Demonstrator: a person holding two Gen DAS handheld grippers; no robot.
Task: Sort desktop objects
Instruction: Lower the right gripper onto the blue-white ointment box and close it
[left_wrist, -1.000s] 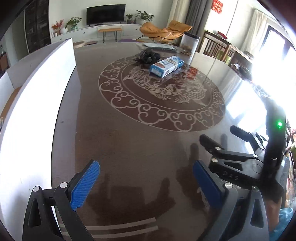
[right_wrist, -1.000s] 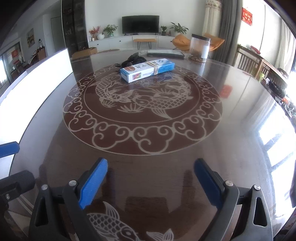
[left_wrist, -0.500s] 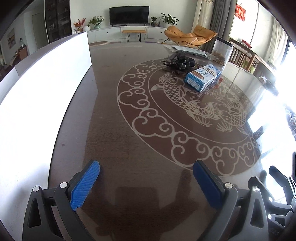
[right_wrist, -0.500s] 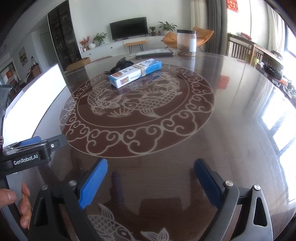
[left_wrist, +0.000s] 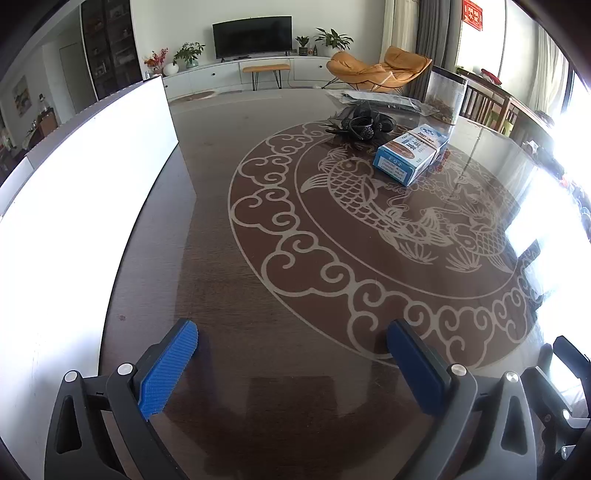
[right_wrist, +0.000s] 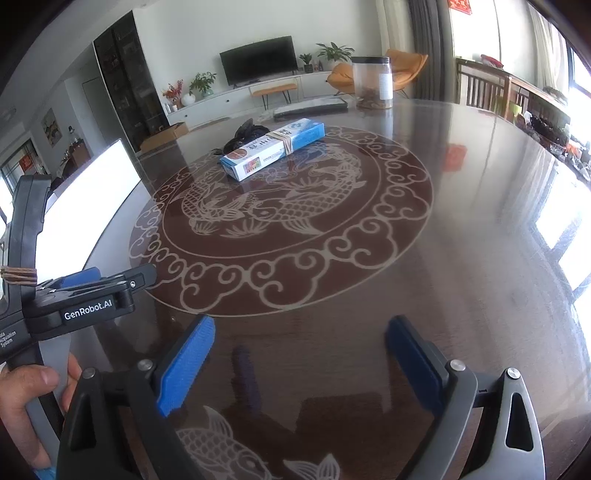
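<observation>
Far left: white board (left_wrist: 74, 206), steadily more of it in my left view over the last second | centre: left gripper (left_wrist: 291, 345) spread wide, empty | far right: blue box (left_wrist: 410, 153) beside black clump (left_wrist: 364, 123), both untouched | right gripper (right_wrist: 299, 341) likewise wide, empty, now raised | judged: approach only, sorting unstarted.

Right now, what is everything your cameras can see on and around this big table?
table: one, dark brown with pale fish pattern, fills both views
box: one, blue and white, banded, on the pattern's far side
black bundle: one, just behind the box
flat packet: one, dark, farther back
jar: one, clear, far edge
white board: one, table's left side
left gripper: one, blue pads, open, empty
right gripper: one, blue pads, open, empty
hand: one, holding the left gripper's handle
</observation>
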